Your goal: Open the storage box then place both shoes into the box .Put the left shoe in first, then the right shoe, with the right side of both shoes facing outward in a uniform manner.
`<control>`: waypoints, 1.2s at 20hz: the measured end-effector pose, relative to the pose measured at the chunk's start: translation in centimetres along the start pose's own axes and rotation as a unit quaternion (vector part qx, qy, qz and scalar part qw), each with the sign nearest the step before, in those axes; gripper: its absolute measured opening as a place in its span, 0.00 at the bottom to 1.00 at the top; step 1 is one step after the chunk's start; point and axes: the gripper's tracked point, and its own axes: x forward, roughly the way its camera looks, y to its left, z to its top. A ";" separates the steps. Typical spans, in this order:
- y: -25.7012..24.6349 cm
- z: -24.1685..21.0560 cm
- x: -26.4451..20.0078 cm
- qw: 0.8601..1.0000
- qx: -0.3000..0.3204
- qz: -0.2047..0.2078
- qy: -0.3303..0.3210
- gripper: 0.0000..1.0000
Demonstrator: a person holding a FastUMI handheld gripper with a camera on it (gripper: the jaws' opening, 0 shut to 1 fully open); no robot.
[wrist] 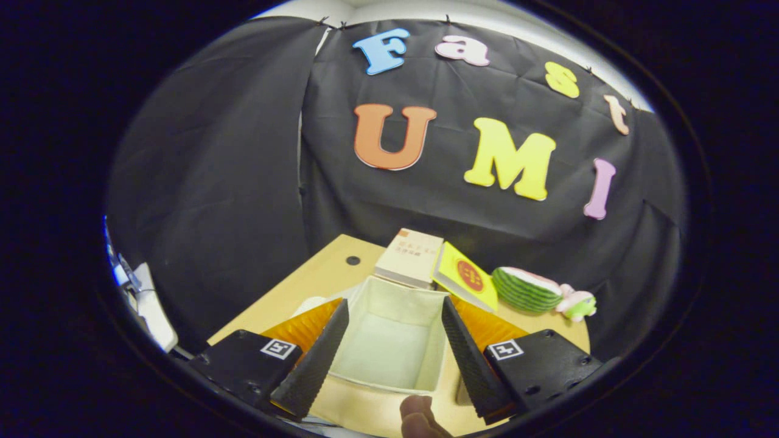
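Cream fabric box [392, 340]: open, opening up, on the wooden table [328, 271], its long axis running away from the gripper [395, 310].
Gripper: fingers spread wide, holding nothing, box between them.
Fingertip [417, 413]: at the box's near rim.
Books [409, 257]: beyond the box, toward the table's far edge.

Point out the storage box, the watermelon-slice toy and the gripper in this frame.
storage box [389, 340]: gripper view, bare inner floor, between the fingers.
watermelon-slice toy [524, 291]: gripper view, striped green rind, beyond the box.
gripper [395, 353]: gripper view, midway between its spread fingers, open over the box.
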 end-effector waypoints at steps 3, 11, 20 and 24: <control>-2.3 -3.2 -0.3 1.000 0.003 -0.011 0.024 1.00; -11.6 -11.7 2.6 0.992 0.040 -0.074 0.093 1.00; -19.7 -23.0 5.7 0.967 0.055 -0.130 0.211 0.98; -20.3 -28.1 7.4 0.947 0.075 -0.111 0.293 0.91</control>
